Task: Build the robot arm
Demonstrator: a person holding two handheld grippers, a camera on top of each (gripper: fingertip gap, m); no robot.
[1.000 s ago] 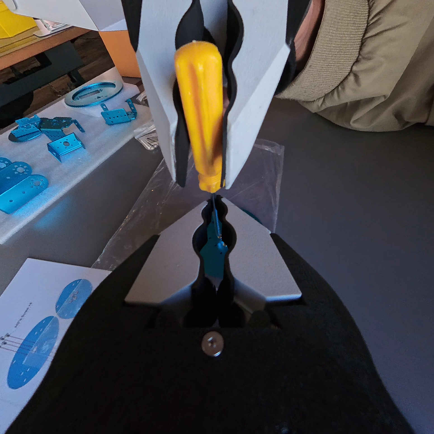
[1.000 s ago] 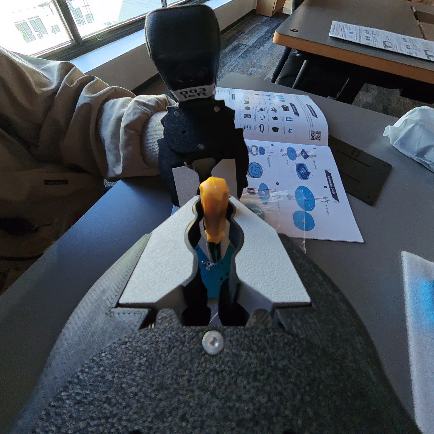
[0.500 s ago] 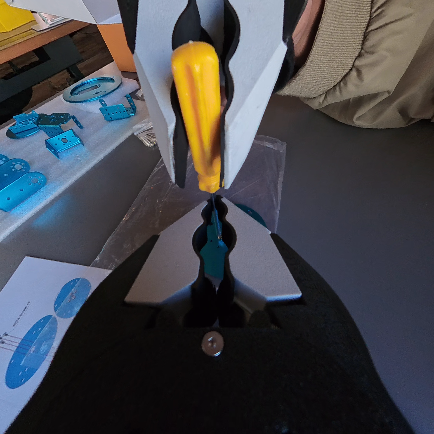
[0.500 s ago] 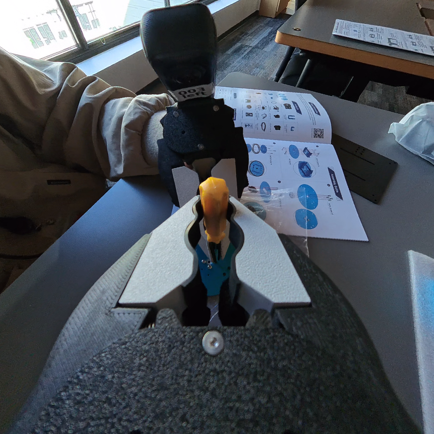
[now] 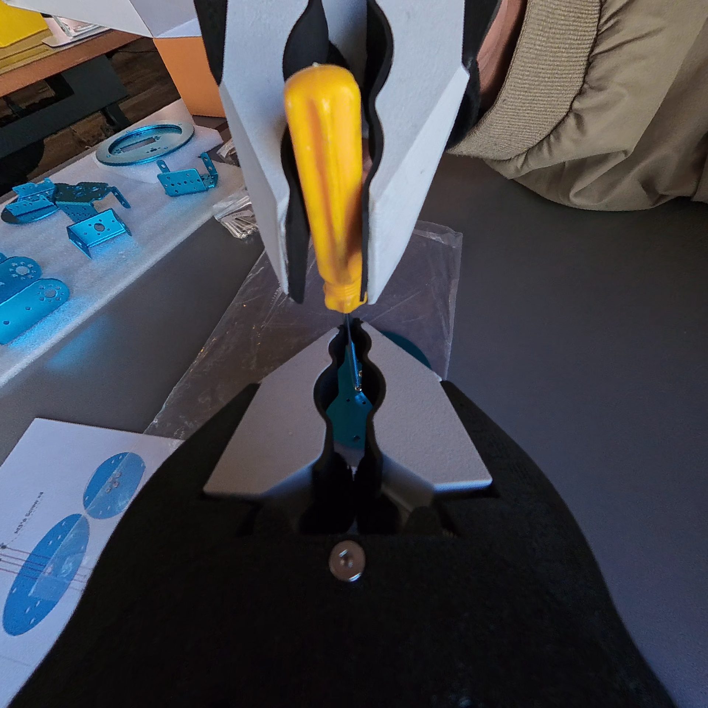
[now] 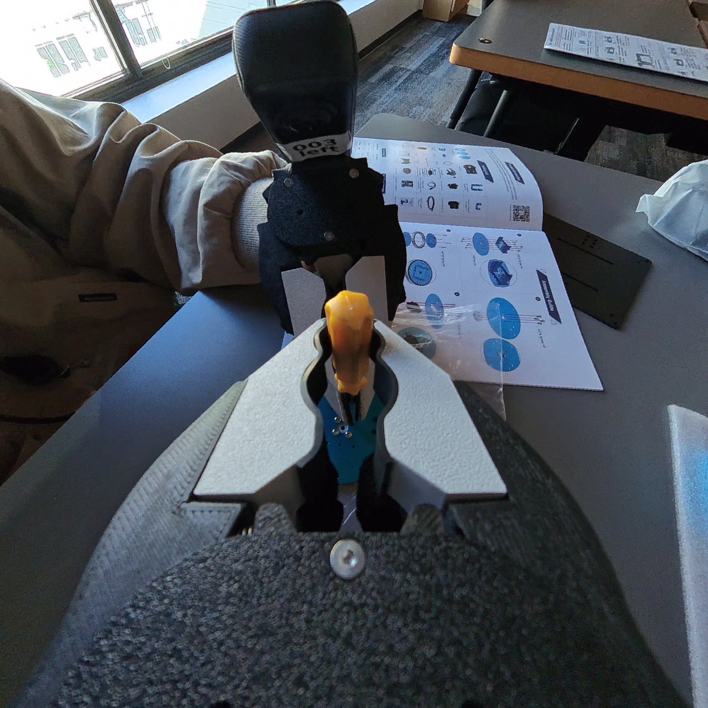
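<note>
**Two grippers meeting over a blue plate and a screwdriver**

The left gripper [image 5: 350,337] is pinching a blue metal plate [image 5: 349,412] edge-on between its grey fingers, holding it up above the grey table [image 5: 574,344]. Opposite it, the right gripper [image 5: 331,297] is clamping the yellow handle of a screwdriver [image 5: 325,184], with its thin shaft reaching down to the plate's face. In the right wrist view the same screwdriver [image 6: 348,341] is sitting squeezed between the right gripper [image 6: 350,329] fingers, its tip touching the blue metal plate [image 6: 350,448] beside a small cluster of screws [image 6: 341,429]. The left gripper [image 6: 337,291] is standing just beyond, held by a person in a beige sleeve [image 6: 153,214].

Under both grippers a clear plastic bag [image 5: 249,344] is lying on the table. An open instruction booklet [image 6: 479,268] is resting near the table's far edge, with a black plate [image 6: 597,272] just beside it. On a white foam sheet [image 5: 115,260] along the table's left edge, blue brackets [image 5: 184,180] and a blue ring [image 5: 145,143] are lying spread out.
</note>
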